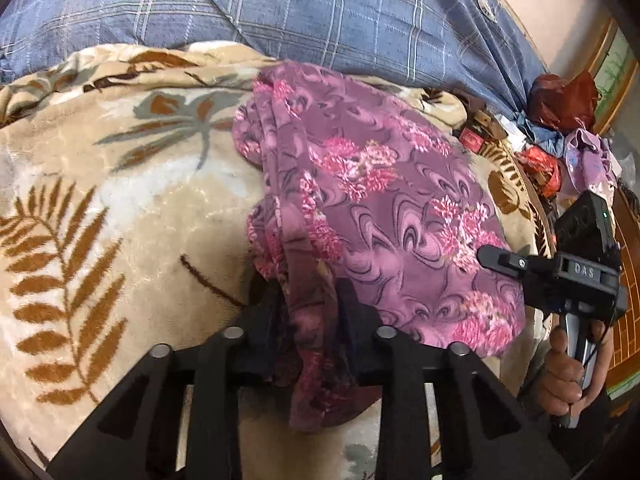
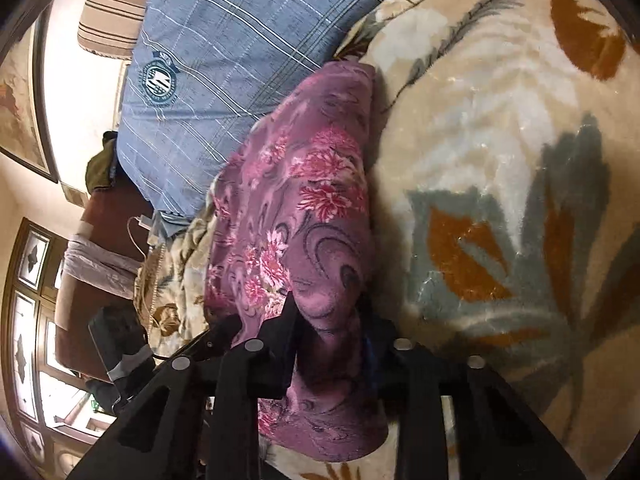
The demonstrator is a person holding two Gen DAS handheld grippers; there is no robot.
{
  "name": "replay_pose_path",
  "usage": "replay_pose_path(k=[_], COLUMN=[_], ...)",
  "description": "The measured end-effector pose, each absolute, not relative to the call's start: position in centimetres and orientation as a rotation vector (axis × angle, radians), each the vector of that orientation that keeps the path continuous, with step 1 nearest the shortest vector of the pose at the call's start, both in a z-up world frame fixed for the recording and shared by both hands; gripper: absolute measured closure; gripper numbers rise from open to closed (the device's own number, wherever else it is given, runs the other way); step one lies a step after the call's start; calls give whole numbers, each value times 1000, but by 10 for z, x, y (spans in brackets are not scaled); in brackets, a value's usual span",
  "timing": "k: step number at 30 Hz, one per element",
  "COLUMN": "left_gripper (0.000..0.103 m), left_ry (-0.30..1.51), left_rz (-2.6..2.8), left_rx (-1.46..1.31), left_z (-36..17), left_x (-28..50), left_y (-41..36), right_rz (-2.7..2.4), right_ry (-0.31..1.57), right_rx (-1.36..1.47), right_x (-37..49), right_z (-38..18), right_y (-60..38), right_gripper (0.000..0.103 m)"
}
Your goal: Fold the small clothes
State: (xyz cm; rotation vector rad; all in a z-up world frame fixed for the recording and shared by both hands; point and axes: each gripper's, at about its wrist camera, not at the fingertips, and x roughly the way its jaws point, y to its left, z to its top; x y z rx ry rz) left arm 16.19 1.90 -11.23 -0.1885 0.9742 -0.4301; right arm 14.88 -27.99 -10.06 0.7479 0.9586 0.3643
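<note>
A purple garment of thin cloth with pink flowers and dark swirls (image 1: 384, 216) lies on a cream plush blanket with brown fern leaves and grey flowers (image 1: 120, 200), its far end reaching a blue checked pillow (image 1: 320, 12) at the blanket's far edge. The left gripper (image 1: 310, 300) pinches a bunched fold at the garment's near end, cloth hanging down between its black fingers (image 1: 356, 308). The right gripper (image 2: 326, 316) likewise clamps a fold of the same garment (image 2: 288, 184) between its fingers. In the left wrist view the right gripper's fingertip rests over the garment's right edge, its handle held in a hand (image 1: 560, 376).
</note>
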Motion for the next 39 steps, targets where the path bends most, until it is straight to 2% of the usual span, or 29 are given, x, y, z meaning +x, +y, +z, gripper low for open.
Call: replay_pose_path(k=[1, 2, 3, 6, 9, 14, 16, 18, 20, 24, 27, 37, 38, 39], left_gripper=[64, 59, 58, 55, 49, 48, 48, 48, 48, 50, 55, 55, 58, 75], left_ry=[969, 962, 955, 924, 895, 862, 853, 846, 840, 838, 838, 824, 825, 830], left_rz=[-414, -387, -377, -356, -318, -280, -271, -265, -260, -268, -279, -272, -277, -296], left_rx=[-183, -169, -156, -123, -108, -54, -38, -22, -4, 8, 15, 38, 32, 17], left_z=[-111, -112, -112, -110, -110, -110, -109, -110, -112, -113, -113, -114, -114, -114], left_x=[161, 159, 156, 147, 137, 125, 121, 118, 117, 116, 116, 115, 115, 115], left_y=[20, 20, 19, 16, 15, 11, 9, 8, 5, 2, 0, -4, -3, -2], right_rz=[346, 330, 321, 320, 317, 303, 301, 294, 296, 300, 298, 305, 304, 308], right_ry=[957, 952, 944, 917, 925, 924, 918, 919, 924, 927, 929, 931, 933, 935], right_rx=[734, 726, 724, 755, 784, 770, 749, 734, 731, 722, 718, 746, 741, 735], right_x=[145, 140, 133, 112, 102, 102, 101, 100, 101, 102, 103, 103, 103, 103], right_z=[-98, -96, -95, -100, -108, -109, -106, -107, -108, -110, -111, -114, -113, -112], right_y=[-279, -278, -277, -281, -283, -279, -277, -275, -273, -273, -271, -272, -271, -270], right_gripper=[66, 60, 53, 45, 45, 45, 49, 60, 66, 75, 75, 72, 75, 76])
